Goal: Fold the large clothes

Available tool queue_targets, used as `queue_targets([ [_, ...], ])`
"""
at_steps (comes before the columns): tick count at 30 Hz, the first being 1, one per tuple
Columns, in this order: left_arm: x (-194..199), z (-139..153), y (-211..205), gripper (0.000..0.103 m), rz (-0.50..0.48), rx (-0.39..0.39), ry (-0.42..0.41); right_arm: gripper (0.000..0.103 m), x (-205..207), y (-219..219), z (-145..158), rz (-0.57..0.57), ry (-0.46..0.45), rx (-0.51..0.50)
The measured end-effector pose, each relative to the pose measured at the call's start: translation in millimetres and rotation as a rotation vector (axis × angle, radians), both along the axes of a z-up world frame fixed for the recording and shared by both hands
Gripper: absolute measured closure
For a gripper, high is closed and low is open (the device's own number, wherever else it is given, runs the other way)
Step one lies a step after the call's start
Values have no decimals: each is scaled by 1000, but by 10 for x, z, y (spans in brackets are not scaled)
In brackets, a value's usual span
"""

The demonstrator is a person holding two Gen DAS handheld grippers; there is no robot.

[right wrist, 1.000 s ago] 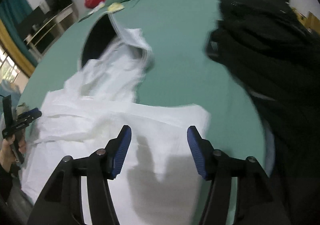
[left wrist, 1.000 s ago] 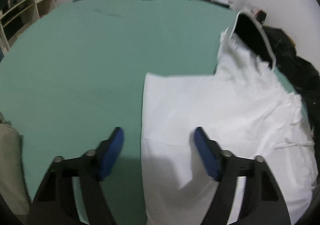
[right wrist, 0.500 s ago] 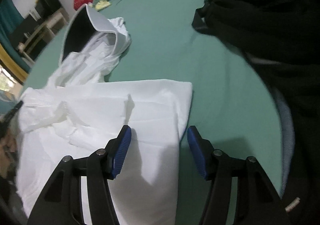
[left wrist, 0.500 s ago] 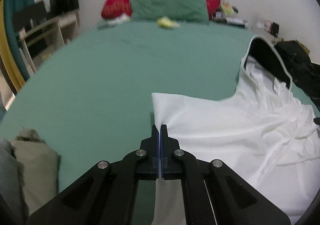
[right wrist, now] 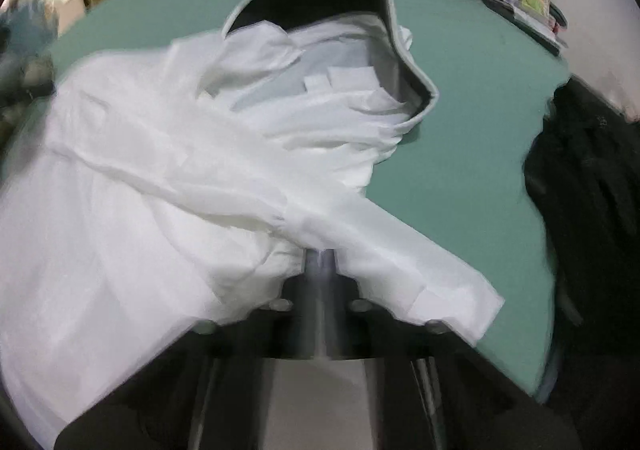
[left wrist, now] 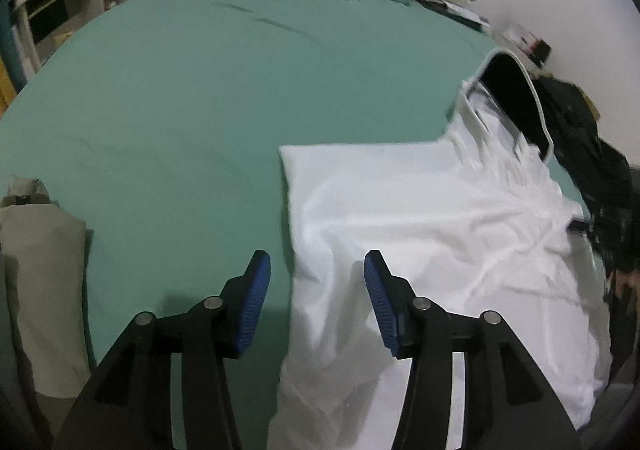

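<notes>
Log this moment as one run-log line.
left gripper: open above white garment edge | right gripper: shut on white garment, fabric draped over jaws | green bed: garment unfolded

dim indoor light, heavy fisheye bending with dark corners; right view pretty smeared with blur, left view sharper, soft shadows.

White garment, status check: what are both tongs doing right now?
Left tongs open over garment edge. Right tongs shut on white garment, fabric draped over them. Black clothes alongside.
</notes>
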State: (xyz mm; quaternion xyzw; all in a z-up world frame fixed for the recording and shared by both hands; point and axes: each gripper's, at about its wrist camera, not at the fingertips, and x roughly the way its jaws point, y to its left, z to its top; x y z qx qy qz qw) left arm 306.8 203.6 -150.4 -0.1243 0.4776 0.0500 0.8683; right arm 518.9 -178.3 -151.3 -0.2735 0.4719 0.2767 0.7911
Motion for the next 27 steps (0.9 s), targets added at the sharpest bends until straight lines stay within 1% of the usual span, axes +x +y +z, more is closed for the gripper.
queue_targets([
  [1, 14, -8, -36, 51, -11, 6, 2, 102, -40, 3, 77, 7, -57, -32],
  [3, 0, -20, -73, 51, -21, 13, 12, 102, -126, 31, 286, 6, -215, -94],
  [5, 0, -20, -86, 51, -17, 1, 15, 102, -279, 97, 501, 24, -421, -172],
  [6, -16, -33, -93, 51, -18, -4, 22, 102, -376, 129, 541, 44, -514, -222],
  [7, -22, -41, -97, 51, -19, -9, 27, 102, -512, 151, 517, 93, -577, -274],
  [8, -44, -51, -101, 51, -21, -16, 35, 102, -594, 148, 467, 126, -590, -300],
  [9, -53, -78, -109, 51, -29, -24, 56, 102, -722, 134, 327, 176, -589, -340],
  [10, -23, -105, -116, 51, -32, -29, 71, 102, -811, 111, 166, 219, -546, -373],
  [12, -49, -158, -98, 51, -36, -36, 101, 102, -973, 30, -76, 262, -438, -390],
  [13, -58, -173, -109, 51, -37, -35, 109, 102, -1069, -46, -199, 264, -363, -372],
  [15, -104, -160, -99, 51, -32, -34, 99, 102, -1190, -175, -331, 225, -236, -328],
  [16, -124, -142, -100, 51, -32, -35, 90, 101, -1232, -257, -321, 177, -233, -301],
  [17, -137, -122, -109, 51, -31, -39, 78, 100, -1238, -347, -257, 119, -220, -246],
  [18, -160, -92, -113, 51, -30, -45, 61, 98, -1200, -433, -201, 58, -176, -192],
  [19, -187, -53, -124, 51, -29, -50, 38, 90, -1167, -507, -145, 11, -149, -153],
  [20, -196, -23, -138, 51, -30, -50, 24, 73, -1137, -590, -61, -33, -137, -107],
  [21, -206, 18, -168, 51, -33, -43, 4, 63, -1112, -651, 23, -62, -128, -60],
  [22, -217, 53, -177, 51, -37, -38, -9, 44, -1059, -700, 115, -88, -120, -9],
  [23, -212, 89, -195, 51, -39, -33, -24, 38, -993, -724, 206, -109, -122, 35],
  [25, -178, 180, -225, 51, -33, -28, -64, 38, -760, -716, 358, -155, -116, 117],
  [26, -157, 213, -230, 51, -30, -26, -76, 38, -653, -679, 432, -176, -114, 141],
  [27, -133, 251, -211, 50, -20, -17, -84, 38, -515, -551, 429, -191, -118, 159],
])
